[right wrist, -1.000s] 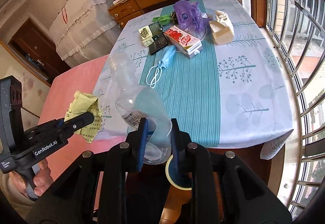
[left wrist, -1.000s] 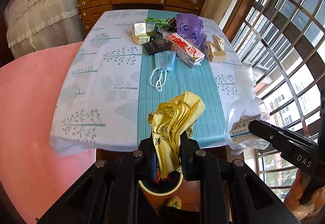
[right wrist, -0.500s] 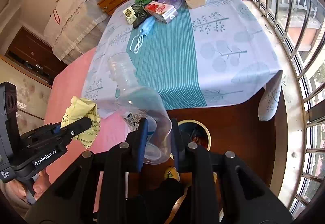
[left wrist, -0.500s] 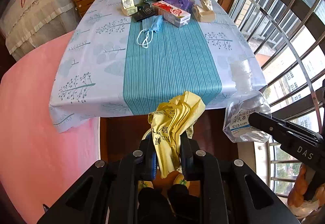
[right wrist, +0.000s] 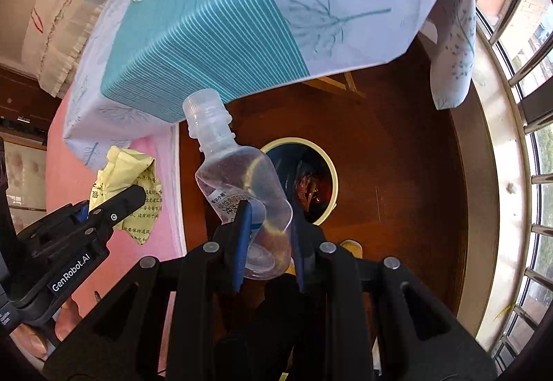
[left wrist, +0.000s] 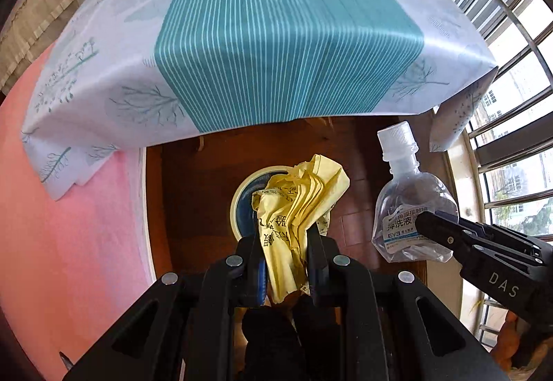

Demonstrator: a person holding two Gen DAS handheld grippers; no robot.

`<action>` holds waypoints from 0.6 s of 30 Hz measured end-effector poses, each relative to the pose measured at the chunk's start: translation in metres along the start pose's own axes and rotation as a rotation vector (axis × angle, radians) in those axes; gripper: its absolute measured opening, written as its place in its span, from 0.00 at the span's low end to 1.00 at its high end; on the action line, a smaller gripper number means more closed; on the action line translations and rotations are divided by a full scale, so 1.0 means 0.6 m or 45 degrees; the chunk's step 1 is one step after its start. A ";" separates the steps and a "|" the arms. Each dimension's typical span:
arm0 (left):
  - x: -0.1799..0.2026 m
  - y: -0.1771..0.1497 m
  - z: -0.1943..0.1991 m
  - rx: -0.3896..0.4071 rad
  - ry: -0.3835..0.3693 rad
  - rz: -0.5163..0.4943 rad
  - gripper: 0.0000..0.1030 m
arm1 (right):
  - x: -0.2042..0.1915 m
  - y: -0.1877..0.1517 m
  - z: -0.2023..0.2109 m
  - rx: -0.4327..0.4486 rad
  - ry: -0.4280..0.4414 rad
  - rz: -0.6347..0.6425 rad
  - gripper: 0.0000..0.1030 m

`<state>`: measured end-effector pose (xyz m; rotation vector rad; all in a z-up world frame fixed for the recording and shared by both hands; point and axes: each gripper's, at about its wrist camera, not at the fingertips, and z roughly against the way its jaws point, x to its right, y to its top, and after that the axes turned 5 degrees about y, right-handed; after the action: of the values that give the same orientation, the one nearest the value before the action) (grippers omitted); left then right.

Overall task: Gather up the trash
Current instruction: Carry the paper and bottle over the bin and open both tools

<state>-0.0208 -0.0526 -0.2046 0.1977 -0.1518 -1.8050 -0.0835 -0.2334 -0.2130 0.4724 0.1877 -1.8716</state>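
Left tool (left wrist: 283, 260) clenched on crumpled yellow paper (left wrist: 297, 201), directly above the round bin (left wrist: 242, 194) on the floor. Right tool (right wrist: 266, 242) clenched on a clear plastic bottle (right wrist: 238, 180); bin (right wrist: 331, 173) just beyond. Surface (left wrist: 276, 35) farther ahead.

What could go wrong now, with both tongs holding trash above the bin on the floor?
1. The bin has a small mouth; the yellow paper in the left tongs is wide and crumpled, so it may catch on the rim or fall beside it.
2. The clear bottle in the right tongs hangs partly off the bin's edge; released here, it might bounce onto the wooden floor.
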 end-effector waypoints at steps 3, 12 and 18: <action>-0.012 -0.011 -0.073 -0.038 -0.007 0.022 0.17 | 0.016 -0.016 -0.072 -0.019 -0.040 -0.043 0.18; -0.050 -0.038 -0.288 -0.131 0.003 0.036 0.17 | 0.055 -0.049 -0.285 -0.053 -0.108 -0.141 0.19; -0.050 -0.052 -0.381 -0.123 0.032 -0.022 0.18 | 0.075 -0.056 -0.391 -0.052 -0.147 -0.179 0.19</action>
<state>0.0060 -0.0153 -0.4325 0.1534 -0.0451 -1.8215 -0.0736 -0.1776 -0.4475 0.3290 0.1855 -2.0227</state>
